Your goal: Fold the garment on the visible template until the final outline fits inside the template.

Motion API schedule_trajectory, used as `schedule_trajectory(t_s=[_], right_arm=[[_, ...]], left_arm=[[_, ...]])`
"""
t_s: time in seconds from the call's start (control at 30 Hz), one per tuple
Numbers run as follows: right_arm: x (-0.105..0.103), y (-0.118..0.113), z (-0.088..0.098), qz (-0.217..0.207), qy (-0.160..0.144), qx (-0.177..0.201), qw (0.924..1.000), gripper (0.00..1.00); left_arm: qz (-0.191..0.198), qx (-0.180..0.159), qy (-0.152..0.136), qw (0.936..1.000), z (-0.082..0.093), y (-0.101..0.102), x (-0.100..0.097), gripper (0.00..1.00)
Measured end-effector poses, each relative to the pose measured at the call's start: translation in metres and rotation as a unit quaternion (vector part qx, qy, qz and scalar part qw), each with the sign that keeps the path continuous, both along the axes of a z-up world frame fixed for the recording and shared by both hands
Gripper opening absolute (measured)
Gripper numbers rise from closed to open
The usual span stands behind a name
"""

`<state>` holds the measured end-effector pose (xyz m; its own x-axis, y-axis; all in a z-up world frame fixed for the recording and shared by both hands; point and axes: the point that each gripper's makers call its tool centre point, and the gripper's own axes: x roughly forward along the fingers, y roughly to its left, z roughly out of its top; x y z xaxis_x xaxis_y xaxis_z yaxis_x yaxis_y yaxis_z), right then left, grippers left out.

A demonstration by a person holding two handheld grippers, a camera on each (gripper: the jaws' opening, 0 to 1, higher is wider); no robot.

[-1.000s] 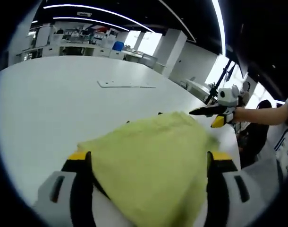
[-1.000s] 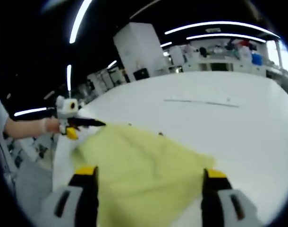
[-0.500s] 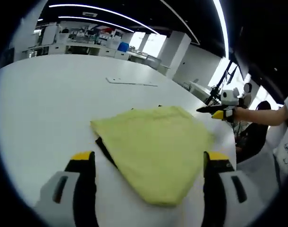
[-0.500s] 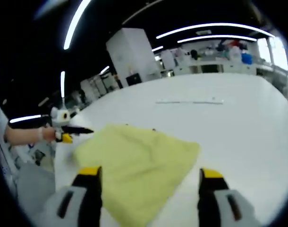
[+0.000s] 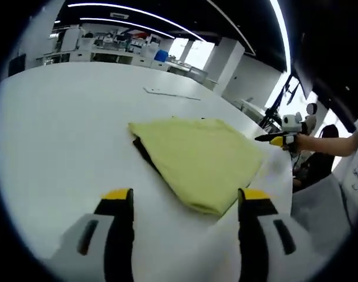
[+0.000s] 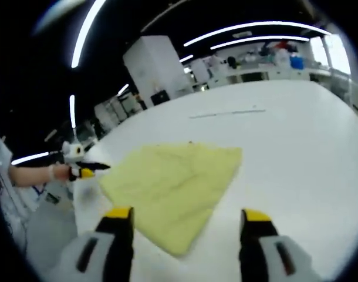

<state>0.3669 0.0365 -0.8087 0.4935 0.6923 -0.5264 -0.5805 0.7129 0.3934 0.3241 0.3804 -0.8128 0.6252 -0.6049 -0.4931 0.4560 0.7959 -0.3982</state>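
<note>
I am viewing a soft yellow-green cloth [image 5: 198, 160] lying folded, roughly four-sided, on the smooth white table [image 5: 61, 135]. Left gripper [image 5: 186, 202] and right gripper [image 6: 186, 222] are both hovering spread, holding nothing.

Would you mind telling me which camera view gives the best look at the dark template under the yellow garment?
The left gripper view: a dark strip of the template shows along one edge of the folded yellow garment. In the right gripper view the garment covers it almost entirely, leaving only a tiny dark speck at its far edge.
</note>
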Motion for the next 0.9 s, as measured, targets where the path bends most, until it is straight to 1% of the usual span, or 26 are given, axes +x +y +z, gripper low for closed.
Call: schedule_trajectory(t_s=[0.13, 0.27, 0.3, 0.33, 0.37, 0.4, 0.43, 0.53, 0.63, 0.77, 0.8, 0.9], right_arm=[[-0.009, 0.001, -0.003, 0.001, 0.004, 0.002, 1.0000, 0.69], [-0.018, 0.003, -0.007, 0.006, 0.011, 0.006, 0.9999, 0.65], [-0.021, 0.003, -0.006, 0.006, 0.012, 0.006, 0.9999, 0.65], [-0.024, 0.004, -0.007, 0.006, 0.014, 0.006, 0.9999, 0.63], [-0.023, 0.003, -0.008, 0.006, 0.016, 0.008, 0.9998, 0.62], [-0.024, 0.003, -0.009, 0.005, 0.018, 0.010, 0.9998, 0.61], [-0.026, 0.003, -0.009, 0.004, 0.020, 0.010, 0.9997, 0.61], [-0.031, 0.001, -0.011, 0.001, 0.025, 0.013, 0.9996, 0.58], [-0.034, 0.001, -0.015, 0.002, 0.030, 0.019, 0.9994, 0.53], [-0.043, 0.000, -0.017, 0.003, 0.036, 0.019, 0.9992, 0.50], [-0.044, 0.000, -0.017, 0.001, 0.039, 0.022, 0.9990, 0.48], [-0.044, -0.001, -0.018, -0.005, 0.042, 0.030, 0.9986, 0.46]], left_arm=[[-0.011, 0.003, 0.001, 0.9999, -0.007, -0.001, -0.007, 0.54], [-0.008, 0.001, 0.001, 1.0000, -0.007, 0.000, -0.012, 0.46], [-0.008, 0.001, 0.000, 1.0000, -0.007, 0.000, -0.013, 0.43], [-0.009, 0.001, 0.001, 1.0000, -0.008, 0.001, -0.014, 0.37], [-0.009, 0.002, 0.003, 1.0000, -0.009, 0.002, -0.015, 0.33], [-0.009, 0.002, 0.003, 1.0000, -0.010, 0.002, -0.016, 0.31], [-0.007, -0.006, 0.004, 1.0000, -0.010, 0.002, -0.015, 0.28], [-0.009, -0.008, 0.007, 0.9999, -0.012, -0.003, -0.020, 0.24], [-0.009, -0.011, 0.010, 0.9998, -0.013, -0.006, -0.024, 0.21], [-0.011, -0.020, 0.011, 0.9997, -0.015, -0.012, -0.026, 0.15], [-0.012, -0.024, 0.012, 0.9996, -0.014, -0.017, -0.027, 0.14], [-0.004, -0.037, 0.013, 0.9992, -0.014, -0.019, -0.025, 0.12]])
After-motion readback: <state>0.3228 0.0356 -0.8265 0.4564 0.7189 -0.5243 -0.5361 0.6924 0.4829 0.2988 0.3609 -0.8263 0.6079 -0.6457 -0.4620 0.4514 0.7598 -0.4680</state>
